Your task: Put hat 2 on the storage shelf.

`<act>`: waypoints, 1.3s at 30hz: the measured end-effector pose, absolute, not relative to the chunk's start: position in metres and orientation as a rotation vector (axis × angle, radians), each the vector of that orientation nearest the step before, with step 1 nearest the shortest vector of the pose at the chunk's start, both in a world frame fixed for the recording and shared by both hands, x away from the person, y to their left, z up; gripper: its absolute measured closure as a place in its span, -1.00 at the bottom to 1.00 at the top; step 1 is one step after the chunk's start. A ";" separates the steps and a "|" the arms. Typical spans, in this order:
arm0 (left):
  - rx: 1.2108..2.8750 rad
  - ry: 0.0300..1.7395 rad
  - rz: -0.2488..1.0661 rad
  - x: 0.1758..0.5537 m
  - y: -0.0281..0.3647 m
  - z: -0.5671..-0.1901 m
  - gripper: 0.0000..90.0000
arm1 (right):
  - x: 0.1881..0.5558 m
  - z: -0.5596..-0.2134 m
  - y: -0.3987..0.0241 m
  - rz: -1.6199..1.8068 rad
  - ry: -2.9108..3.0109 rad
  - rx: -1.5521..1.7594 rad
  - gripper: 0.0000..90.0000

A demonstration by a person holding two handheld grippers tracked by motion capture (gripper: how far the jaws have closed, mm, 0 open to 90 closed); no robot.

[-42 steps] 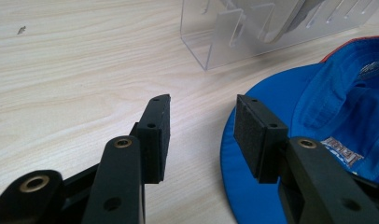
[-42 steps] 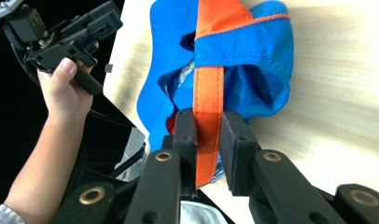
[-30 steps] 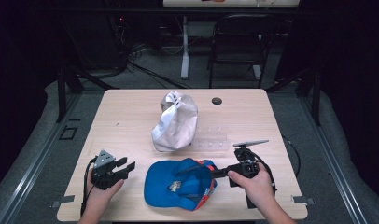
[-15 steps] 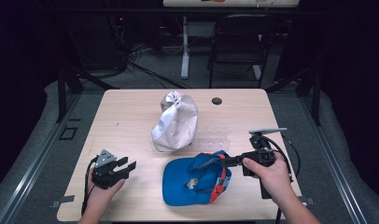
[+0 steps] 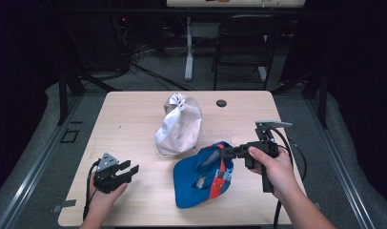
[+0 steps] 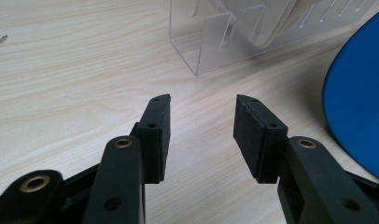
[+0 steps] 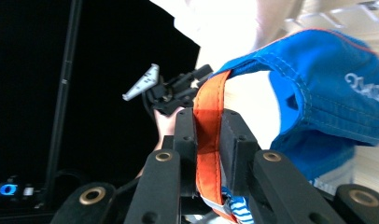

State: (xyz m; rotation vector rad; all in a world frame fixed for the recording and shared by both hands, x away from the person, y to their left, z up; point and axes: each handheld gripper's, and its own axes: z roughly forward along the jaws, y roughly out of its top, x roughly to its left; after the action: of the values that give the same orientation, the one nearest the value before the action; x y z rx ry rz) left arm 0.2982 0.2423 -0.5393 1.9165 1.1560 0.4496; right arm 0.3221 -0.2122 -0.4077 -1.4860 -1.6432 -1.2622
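My right gripper [image 7: 208,135] is clamped on the blue cap [image 5: 201,176]'s orange strap [image 7: 207,140], so it lifts w/o slipping. Left gripper [image 6: 201,135] spread, nothing btwn pads, cap off to one side

blue cap [image 6: 360,112] cut off at edge; clear stand [image 6: 253,32] cropped

Black two-jaw grippers [image 5: 129,170] with brass-ringed screw holes, grey three-cornered plates, trailing black cables.

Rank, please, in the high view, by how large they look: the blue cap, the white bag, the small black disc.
1. Blue cap and white bag: too alike to rank.
2. Small black disc, clearly smallest.
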 end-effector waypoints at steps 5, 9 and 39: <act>1.919 1.154 0.452 0.298 0.243 -0.539 0.26 | 0.330 -0.396 -0.207 -1.277 -1.599 -1.466 0.73; 1.918 1.154 0.452 0.298 0.243 -0.539 0.26 | 0.333 -0.386 -0.204 -1.285 -1.609 -1.485 0.73; 1.928 1.146 0.455 0.298 0.240 -0.539 0.26 | 0.369 -0.308 -0.243 -1.466 -1.532 -1.684 0.73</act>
State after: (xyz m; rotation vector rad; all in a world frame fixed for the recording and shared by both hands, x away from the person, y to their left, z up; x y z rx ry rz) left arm 0.2979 0.2405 -0.5391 1.9278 1.1455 0.4553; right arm 0.3689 -0.2431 -0.3084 -1.6841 -1.5319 -1.4658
